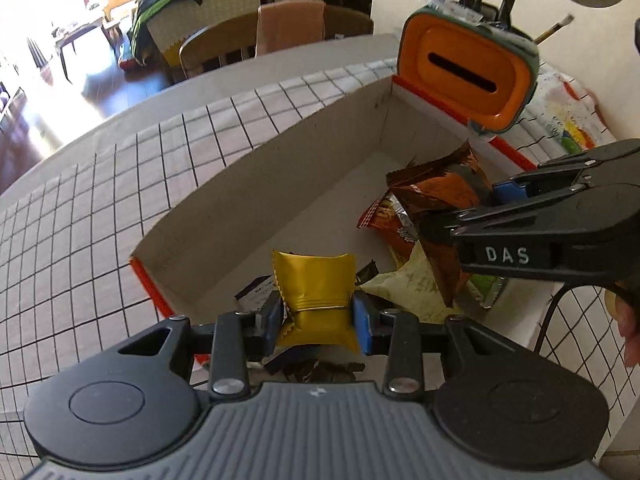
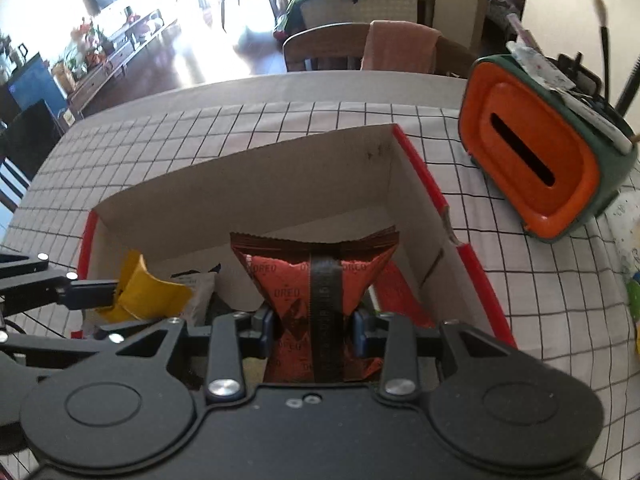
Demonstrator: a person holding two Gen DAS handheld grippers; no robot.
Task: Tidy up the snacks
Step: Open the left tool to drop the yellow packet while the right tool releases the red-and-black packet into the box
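Here, both packets clamped and poised over the open cardboard box (image 2: 224,184) on the checked tabletop (image 1: 100,208). Left hand-held gripper (image 1: 316,316) pinched shut on a gold packet (image 1: 314,280), pads squeezing its waist; right hand-held gripper (image 2: 314,324) closed tight on a reddish-brown biscuit packet (image 2: 316,276), dark seam running down its middle.

Best done by lowering each packet to the box floor before letting go, not dropping from above. Gold packet better set toward the free floor at 10 o'clock, away from the heap of other wrappers (image 1: 404,280) at 3 o'clock. Worth keeping the two hand-held grippers apart, since they sit close over one narrow box. Worth opening one, lifting clear, then opening the other, so no wrapper snags on a pad.

From the left wrist: the loose heap already in the box, the right tool reaching in at 3 o'clock, and fingertips of a hand (image 1: 630,332) at the edge. None of that heap plain in the right wrist view, where the biscuit packet blocks the box floor; possibly a white wrapper (image 2: 198,292) behind the gold one at 9 o'clock. Right wrist view alone gives the printed brand lettering and the whole far wall. Orange-faced tissue holder (image 2: 532,156) at 2 o'clock in both.
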